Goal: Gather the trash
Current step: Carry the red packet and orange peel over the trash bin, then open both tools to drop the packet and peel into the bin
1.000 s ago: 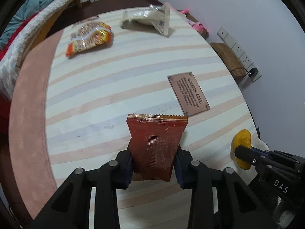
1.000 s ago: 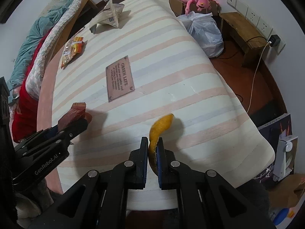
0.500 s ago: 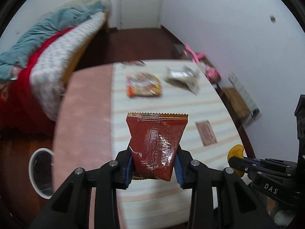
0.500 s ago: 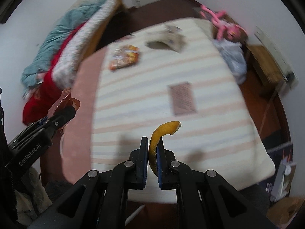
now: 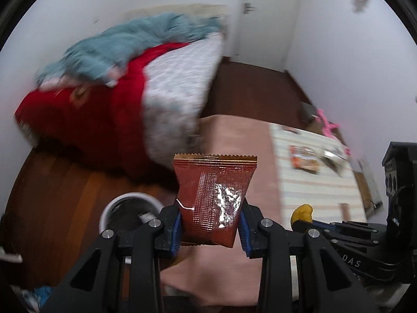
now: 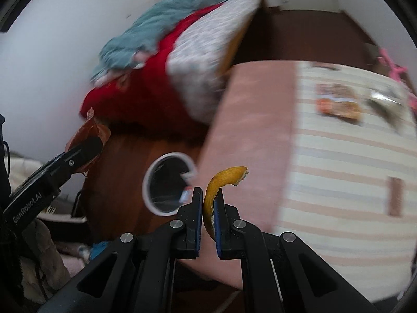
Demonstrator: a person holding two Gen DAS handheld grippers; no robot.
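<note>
My left gripper (image 5: 209,230) is shut on a red foil snack packet (image 5: 213,195) and holds it upright in the air; the packet also shows in the right wrist view (image 6: 88,135). My right gripper (image 6: 207,203) is shut on a curled yellow peel (image 6: 221,182), which also shows in the left wrist view (image 5: 302,212). A white-rimmed bin (image 5: 127,214) stands on the wooden floor beside the table, below and left of both grippers; it also shows in the right wrist view (image 6: 166,185). An orange snack bag (image 6: 338,103) and a clear wrapper (image 6: 385,103) lie on the striped table (image 6: 338,161).
A bed with red, grey and teal covers (image 5: 125,78) stands behind the bin. The pink table edge (image 5: 234,135) runs between the bin and the striped top. A brown plaque (image 6: 394,195) lies on the table. A pink toy (image 5: 327,125) sits by the far wall.
Both grippers have lifted off the table and swung left with their loads. The bin and the bed have come into view, and the table has shifted to the right.
</note>
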